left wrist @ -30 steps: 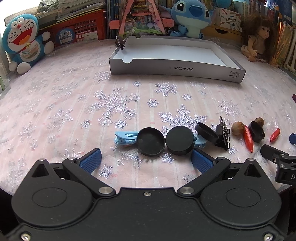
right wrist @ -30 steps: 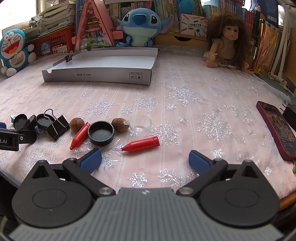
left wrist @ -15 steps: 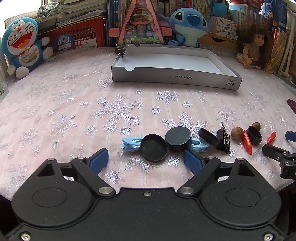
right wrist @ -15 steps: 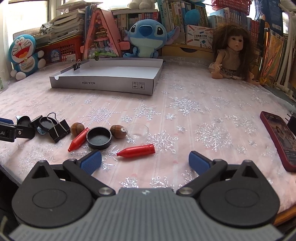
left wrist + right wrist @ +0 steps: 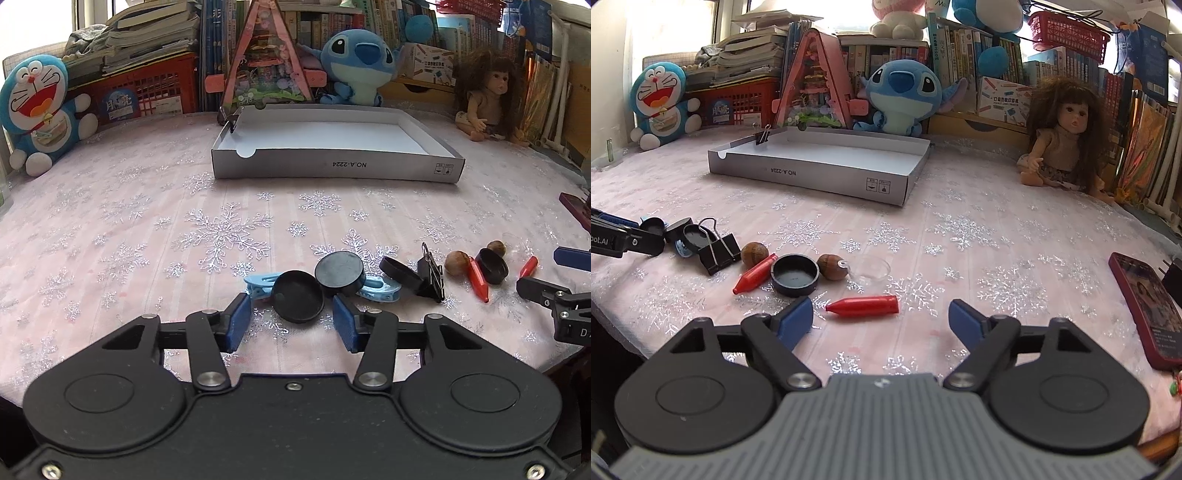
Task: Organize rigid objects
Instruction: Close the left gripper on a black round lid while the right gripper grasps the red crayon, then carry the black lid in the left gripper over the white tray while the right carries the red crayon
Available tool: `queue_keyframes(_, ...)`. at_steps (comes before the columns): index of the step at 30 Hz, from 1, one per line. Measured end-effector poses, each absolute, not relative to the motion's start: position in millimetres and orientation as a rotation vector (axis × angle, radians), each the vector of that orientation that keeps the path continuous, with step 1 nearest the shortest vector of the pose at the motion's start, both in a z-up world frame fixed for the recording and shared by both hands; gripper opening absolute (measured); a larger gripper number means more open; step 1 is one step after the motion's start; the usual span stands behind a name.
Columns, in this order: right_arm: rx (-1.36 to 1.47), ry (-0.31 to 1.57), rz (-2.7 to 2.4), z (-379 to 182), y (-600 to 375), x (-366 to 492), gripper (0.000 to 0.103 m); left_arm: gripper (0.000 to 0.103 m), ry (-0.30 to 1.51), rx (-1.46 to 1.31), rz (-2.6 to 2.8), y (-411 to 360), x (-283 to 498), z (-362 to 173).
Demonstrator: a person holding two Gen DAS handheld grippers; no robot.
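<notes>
My left hand-held gripper (image 5: 291, 322) has just been closing, its blue pads flanking the nearest black cap (image 5: 297, 301); my right hand-held gripper (image 5: 881, 320) narrowed slightly, nothing between.

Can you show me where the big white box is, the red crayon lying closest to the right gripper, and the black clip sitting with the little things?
white box (image 5: 827, 181): right wrist view, front wall.
red crayon (image 5: 864, 305): right wrist view, middle of its body.
black clip (image 5: 721, 249): right wrist view, black body.
</notes>
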State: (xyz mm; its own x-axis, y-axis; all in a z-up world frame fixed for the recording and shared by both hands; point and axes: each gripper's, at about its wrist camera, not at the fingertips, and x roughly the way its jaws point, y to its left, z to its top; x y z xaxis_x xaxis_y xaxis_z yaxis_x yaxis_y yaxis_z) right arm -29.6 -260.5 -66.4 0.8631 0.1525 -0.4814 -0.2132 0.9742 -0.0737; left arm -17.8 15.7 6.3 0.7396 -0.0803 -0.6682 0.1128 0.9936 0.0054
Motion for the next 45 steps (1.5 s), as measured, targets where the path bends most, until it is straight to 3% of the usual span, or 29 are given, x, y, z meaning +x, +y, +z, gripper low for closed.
queue_keyframes(9, -0.166, 0.484, 0.22, -67, -256, -26, 0.079, 0.046, 0.717, 0.084, -0.114, 10, -16, 4)
queue_keyframes(13, -0.17, 0.487, 0.232, -67, -254, -26, 0.074, 0.039, 0.716, 0.073, -0.125, 10, -13, 3)
queue_keyframes(15, -0.169, 0.487, 0.238, -67, -253, -27, 0.067, 0.03, 0.712, 0.07, -0.13, 10, -13, 4)
queue_keyframes(16, -0.167, 0.488, 0.241, -67, -253, -27, 0.065, 0.03, 0.711, 0.071, -0.132, 10, -14, 4)
queue_keyframes(18, -0.166, 0.487, 0.242, -67, -252, -29, 0.05, 0.03, 0.709, 0.072, -0.13, 9, -15, 4)
queue_keyframes(45, -0.132, 0.493, 0.18, -51, -266, -35, 0.049, 0.03, 0.657, -0.013, -0.159, 15, -15, 29)
